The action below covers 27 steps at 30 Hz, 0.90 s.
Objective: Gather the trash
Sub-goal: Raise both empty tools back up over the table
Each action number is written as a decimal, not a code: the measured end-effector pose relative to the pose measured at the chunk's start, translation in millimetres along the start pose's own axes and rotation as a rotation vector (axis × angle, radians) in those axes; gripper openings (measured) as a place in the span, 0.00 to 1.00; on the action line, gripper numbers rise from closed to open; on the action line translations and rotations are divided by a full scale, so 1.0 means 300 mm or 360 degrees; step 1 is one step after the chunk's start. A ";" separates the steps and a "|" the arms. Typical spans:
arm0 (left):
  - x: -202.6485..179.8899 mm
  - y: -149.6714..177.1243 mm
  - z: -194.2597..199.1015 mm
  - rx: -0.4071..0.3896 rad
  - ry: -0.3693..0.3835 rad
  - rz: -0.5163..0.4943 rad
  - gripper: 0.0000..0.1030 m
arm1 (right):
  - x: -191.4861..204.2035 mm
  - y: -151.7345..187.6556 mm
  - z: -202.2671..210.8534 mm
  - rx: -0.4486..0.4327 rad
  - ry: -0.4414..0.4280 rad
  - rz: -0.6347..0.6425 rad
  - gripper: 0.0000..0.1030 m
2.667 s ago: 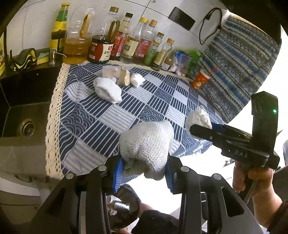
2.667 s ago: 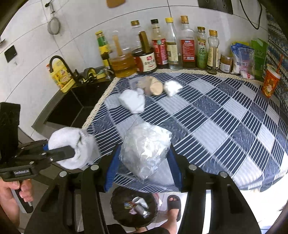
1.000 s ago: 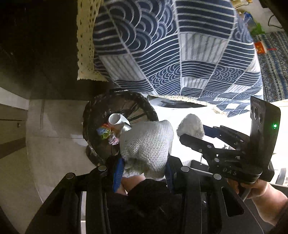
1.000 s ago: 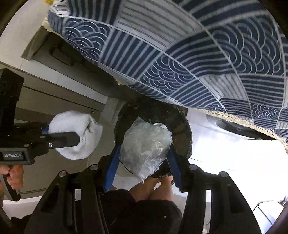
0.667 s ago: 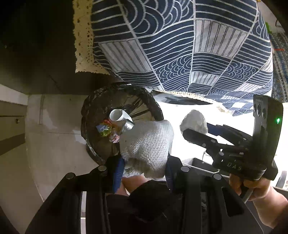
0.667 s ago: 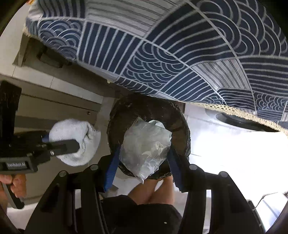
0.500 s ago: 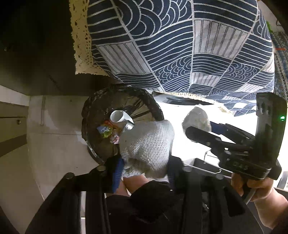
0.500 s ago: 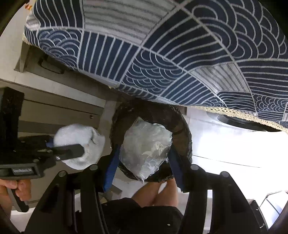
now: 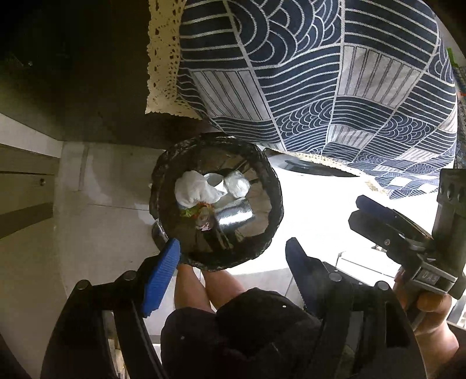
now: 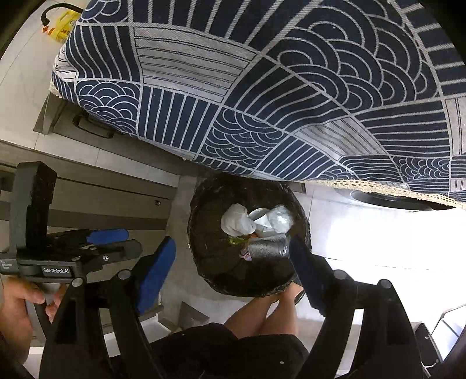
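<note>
Trash lies in the black-lined bin point(image 9: 217, 259): a white cloth wad point(image 9: 195, 191), a crumpled clear bag point(image 9: 237, 183), a paper cup point(image 9: 214, 179) and a silvery can point(image 10: 266, 249). Above the bin, the left gripper point(image 9: 233, 259) and right gripper point(image 10: 233, 256) have just been opening, fingers wide and empty. Only the right wrist view shows a yellow bottle point(image 10: 59, 26) beyond the patterned cloth point(image 10: 291, 87), far from the bin.
</note>
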State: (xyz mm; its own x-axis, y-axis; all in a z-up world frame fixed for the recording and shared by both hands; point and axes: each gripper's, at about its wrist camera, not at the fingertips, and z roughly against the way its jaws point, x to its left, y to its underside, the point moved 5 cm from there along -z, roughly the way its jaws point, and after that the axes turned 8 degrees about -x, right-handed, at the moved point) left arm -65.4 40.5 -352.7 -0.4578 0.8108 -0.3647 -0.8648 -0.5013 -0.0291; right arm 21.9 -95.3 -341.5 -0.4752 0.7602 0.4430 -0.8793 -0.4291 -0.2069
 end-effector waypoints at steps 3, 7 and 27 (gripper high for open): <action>-0.006 0.005 0.019 -0.0013 -0.0002 -0.0011 0.70 | 0.006 -0.001 0.019 -0.0017 -0.0001 0.0010 0.77; -0.026 0.000 0.060 -0.0047 0.0010 -0.0038 0.70 | 0.009 0.005 0.052 -0.0042 -0.0006 0.0012 0.77; -0.125 -0.028 0.350 -0.0302 0.0024 -0.0232 0.86 | 0.094 -0.014 0.351 -0.0387 0.0009 0.0055 0.95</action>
State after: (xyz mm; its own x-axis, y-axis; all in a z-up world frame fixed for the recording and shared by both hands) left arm -62.8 46.0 -241.2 -0.3264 0.8749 -0.3577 -0.8665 -0.4282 -0.2566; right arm 15.7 -123.3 -236.2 -0.5048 0.7502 0.4270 -0.8441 -0.3253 -0.4263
